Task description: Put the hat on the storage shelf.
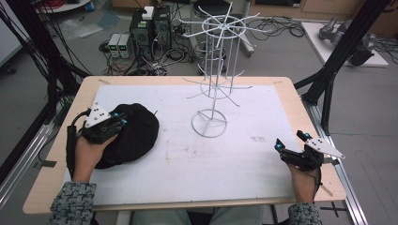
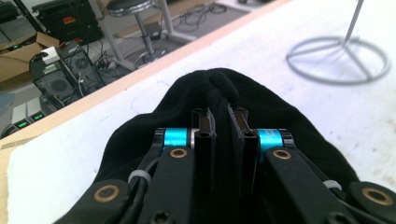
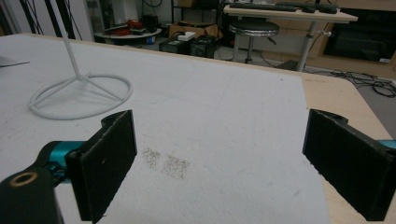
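Your left gripper (image 1: 117, 121) jaws pinch the black hat (image 1: 136, 133) at near-left of the worktop (image 1: 286, 96); wire rack (image 1: 213, 79) stands far-right of it. Right gripper (image 1: 292, 143) jaws spread, idle.

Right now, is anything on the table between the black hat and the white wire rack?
Nothing visible. The hat lies at the left, pinched by the left gripper; bare white mat separates it from the rack base. The right gripper sits open, far right.
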Demonstrator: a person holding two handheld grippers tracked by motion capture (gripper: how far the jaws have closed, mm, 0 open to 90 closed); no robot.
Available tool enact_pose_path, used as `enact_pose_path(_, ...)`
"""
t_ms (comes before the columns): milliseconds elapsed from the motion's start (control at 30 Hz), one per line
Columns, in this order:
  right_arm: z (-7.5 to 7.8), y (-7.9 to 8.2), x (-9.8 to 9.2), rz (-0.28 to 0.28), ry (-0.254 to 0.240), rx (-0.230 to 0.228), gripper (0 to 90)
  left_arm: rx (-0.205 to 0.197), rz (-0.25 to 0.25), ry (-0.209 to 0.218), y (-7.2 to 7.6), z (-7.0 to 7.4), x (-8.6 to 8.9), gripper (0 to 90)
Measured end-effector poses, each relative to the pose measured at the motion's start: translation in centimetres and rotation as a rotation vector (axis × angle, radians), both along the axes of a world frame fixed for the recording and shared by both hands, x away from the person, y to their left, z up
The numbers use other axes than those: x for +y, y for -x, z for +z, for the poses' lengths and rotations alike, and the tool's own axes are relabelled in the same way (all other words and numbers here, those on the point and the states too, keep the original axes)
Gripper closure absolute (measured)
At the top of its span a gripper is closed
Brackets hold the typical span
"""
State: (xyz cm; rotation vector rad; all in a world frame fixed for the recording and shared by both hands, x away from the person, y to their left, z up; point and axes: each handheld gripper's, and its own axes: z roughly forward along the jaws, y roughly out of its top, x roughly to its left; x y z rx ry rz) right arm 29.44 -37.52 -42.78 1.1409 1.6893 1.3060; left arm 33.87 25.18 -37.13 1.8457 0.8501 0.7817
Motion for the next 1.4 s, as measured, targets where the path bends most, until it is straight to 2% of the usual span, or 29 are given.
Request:
enact_pose_path(100, 0.0, -0.1, 0.0, 0.003, 0.004, 0.006, 8.9, -0.004, 0.004, 0.018, 0.1, 0.2, 0.2, 82.0)
enact_pose_path(133, 0.0, -0.1, 0.0, 0.004, 0.008, 0.006, 8.9, -0.019, -0.001, 0.024, 0.3, 0.6, 0.3, 82.0)
enact_pose_path(233, -0.1, -0.2, -0.1, 0.003, 0.009, 0.005, 8.9, -0.030, -0.005, 0.032, 0.5, 0.9, 0.5, 82.0)
enact_pose_path(300, -0.1, -0.2, -0.2, -0.001, 0.003, 0.006, 8.9, -0.050, -0.006, 0.065, 0.7, 1.8, 1.1, 82.0)
enact_pose_path(500, 0.0, -0.1, -0.4, -0.008, 0.004, 0.005, 8.9, -0.116, -0.022, 0.130, 0.9, 3.8, 2.5, 82.1)
enact_pose_path(600, 0.0, -0.2, -0.4, -0.010, -0.006, 0.001, 8.9, -0.127, -0.030, 0.153, 0.8, 4.4, 2.9, 82.1)
enact_pose_path(667, 0.0, -0.2, -0.3, -0.006, 0.002, 0.002, 8.9, -0.137, -0.041, 0.163, 0.5, 5.9, 3.4, 82.1)
enact_pose_path(867, 0.0, -0.3, -0.4, -0.007, -0.001, 0.007, 8.9, -0.186, -0.067, 0.154, -0.1, 9.6, 4.0, 82.1)
enact_pose_path(900, 0.0, -0.3, -0.4, -0.009, -0.002, 0.008, 8.9, -0.186, -0.067, 0.154, -0.1, 9.6, 4.0, 82.0)
enact_pose_path(933, 0.0, -0.3, -0.4, -0.007, -0.006, 0.007, 8.9, -0.200, -0.071, 0.151, -0.2, 10.7, 4.1, 82.1)
enact_pose_path(967, 0.0, -0.3, -0.4, -0.007, -0.006, 0.007, 8.9, -0.200, -0.071, 0.151, -0.2, 10.7, 4.1, 82.1)
enact_pose_path(1000, 0.0, -0.3, -0.4, -0.007, -0.005, 0.008, 8.9, -0.211, -0.077, 0.159, -0.4, 11.8, 4.3, 82.0)
enact_pose_path(1033, 0.0, -0.3, -0.4, -0.007, -0.005, 0.008, 8.9, -0.211, -0.077, 0.159, -0.4, 11.8, 4.3, 82.1)
enact_pose_path(1067, 0.0, -0.3, -0.4, -0.006, -0.004, 0.007, 8.9, -0.223, -0.083, 0.164, -0.5, 12.8, 4.4, 82.0)
enact_pose_path(1133, -0.1, -0.3, -0.4, -0.006, -0.005, 0.006, 8.9, -0.230, -0.096, 0.172, -0.7, 13.7, 4.4, 82.1)
enact_pose_path(1167, -0.1, -0.3, -0.4, -0.006, -0.005, 0.006, 8.9, -0.230, -0.096, 0.172, -0.7, 13.7, 4.4, 82.0)
enact_pose_path(1233, -0.1, -0.4, -0.4, -0.006, -0.003, 0.010, 8.9, -0.236, -0.116, 0.178, -1.1, 15.0, 4.3, 82.0)
enact_pose_path(1400, -0.1, -0.5, -0.4, -0.004, -0.003, 0.010, 8.9, -0.255, -0.137, 0.199, -1.7, 16.8, 4.3, 82.0)
